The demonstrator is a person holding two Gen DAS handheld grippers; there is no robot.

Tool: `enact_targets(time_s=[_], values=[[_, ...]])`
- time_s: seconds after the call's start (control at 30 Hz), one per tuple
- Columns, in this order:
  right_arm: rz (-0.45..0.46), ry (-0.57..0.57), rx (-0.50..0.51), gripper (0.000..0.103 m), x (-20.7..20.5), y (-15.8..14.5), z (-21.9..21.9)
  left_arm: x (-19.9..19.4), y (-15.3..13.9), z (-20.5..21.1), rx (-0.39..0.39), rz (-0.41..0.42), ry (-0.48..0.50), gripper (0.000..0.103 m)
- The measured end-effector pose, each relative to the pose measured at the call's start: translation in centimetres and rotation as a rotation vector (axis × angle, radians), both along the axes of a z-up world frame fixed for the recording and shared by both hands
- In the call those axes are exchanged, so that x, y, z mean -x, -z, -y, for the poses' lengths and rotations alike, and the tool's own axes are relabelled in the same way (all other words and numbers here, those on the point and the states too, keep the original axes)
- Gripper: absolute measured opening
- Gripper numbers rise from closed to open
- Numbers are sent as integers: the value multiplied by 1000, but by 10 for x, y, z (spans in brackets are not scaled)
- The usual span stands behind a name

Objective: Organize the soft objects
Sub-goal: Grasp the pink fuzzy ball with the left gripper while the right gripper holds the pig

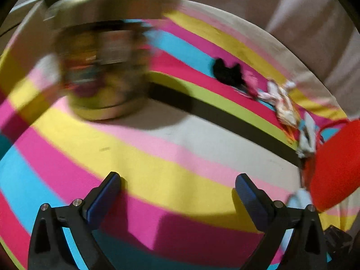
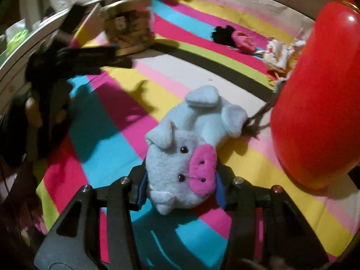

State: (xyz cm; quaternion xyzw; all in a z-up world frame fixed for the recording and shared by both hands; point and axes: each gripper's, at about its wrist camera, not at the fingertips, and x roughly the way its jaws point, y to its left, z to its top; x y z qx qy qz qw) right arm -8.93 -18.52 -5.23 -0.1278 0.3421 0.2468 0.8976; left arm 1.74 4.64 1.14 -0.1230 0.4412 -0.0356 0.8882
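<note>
A: Where is the toy we are sorting?

B: The pale blue plush pig with a pink snout [image 2: 186, 155] is pinched at its head between the 2 pads of the right tool [image 2: 181, 191], just beside the big glossy red rounded object [image 2: 315, 94], on its side toward the left tool. The pads press from both sides, probably so the soft filling does not slip out.

A: And the left tool?

B: The left tool [image 1: 177, 189] is spread wide with nothing between its pads, hanging over the bright striped cloth [image 1: 139, 157]. I would judge it is kept free for another item.

A: What else lies around?

B: Beyond the red object sit a crumpled white patterned cloth [image 2: 277, 54], a pink fabric lump [image 2: 244, 40] and a black fabric piece [image 2: 221, 34], loose and unsorted. Farthest from it stands a round metal container with a printed side [image 2: 128, 29], likely the bin for them, though its inside is blurred.
</note>
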Motion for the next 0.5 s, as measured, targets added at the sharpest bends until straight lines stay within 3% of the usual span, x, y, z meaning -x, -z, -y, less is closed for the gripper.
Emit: enact_targets(time_s=[0.23,0.43,0.5], values=[[10,-12,20,54,9,-3,-4,-86,-9,63,36,-18,105,103],[8,-5,18,57,12,-5,-7,-171,-3,100,224,-44,121,101],[5,-4,13,58,11,-3,-8,-191,1,109,268,-49,101,94]])
